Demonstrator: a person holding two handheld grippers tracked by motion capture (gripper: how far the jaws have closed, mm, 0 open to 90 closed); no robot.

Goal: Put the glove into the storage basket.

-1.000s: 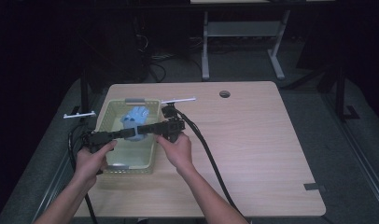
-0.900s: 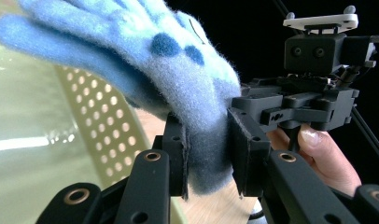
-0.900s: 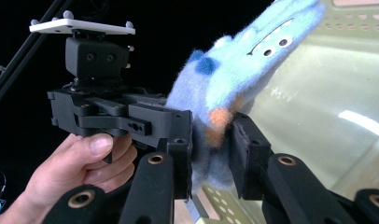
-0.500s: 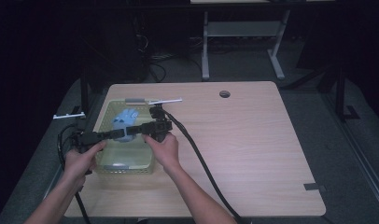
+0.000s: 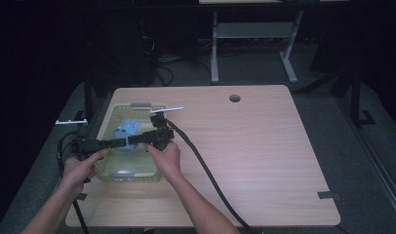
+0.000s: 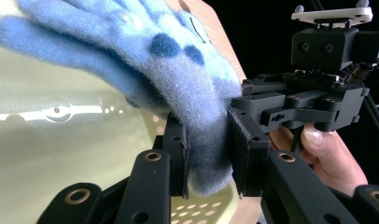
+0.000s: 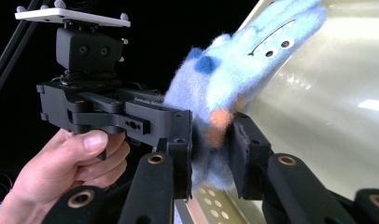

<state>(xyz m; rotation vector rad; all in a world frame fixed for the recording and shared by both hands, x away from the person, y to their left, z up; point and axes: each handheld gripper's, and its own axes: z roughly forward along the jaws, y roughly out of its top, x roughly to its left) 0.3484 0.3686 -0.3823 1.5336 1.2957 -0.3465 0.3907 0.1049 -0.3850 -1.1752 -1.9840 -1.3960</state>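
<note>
Blue fuzzy glove (image 6: 178, 88), patterned with darker blue spots and a small cartoon face, is hanging between the two grippers over a pale green plastic basket (image 5: 104, 171) that is sitting at the left end of a wooden table (image 5: 264, 146). In the left gripper view, the left gripper (image 6: 208, 154) is pinching the cuff end of the glove, its two black jaws pressing into the fleece from both sides while the glove's fingers are trailing off to the upper left above the basket's glossy floor. In the right gripper view, the right gripper (image 7: 211, 149) is clamping another part of the same glove, where an orange patch is showing between the pads, and the printed eyes and mouth are pointing up and away toward the basket wall. From the high view, the left gripper (image 5: 119, 143) and the right gripper (image 5: 133, 140) are meeting nose to nose above the middle of the basket, with the glove (image 5: 128, 127) lying just behind them inside it. A person's left hand (image 5: 81, 165) and right hand (image 5: 165, 157) are gripping the handles, and a thick black cable (image 5: 206, 175) is running from the right gripper across the tabletop toward the near edge.
</note>
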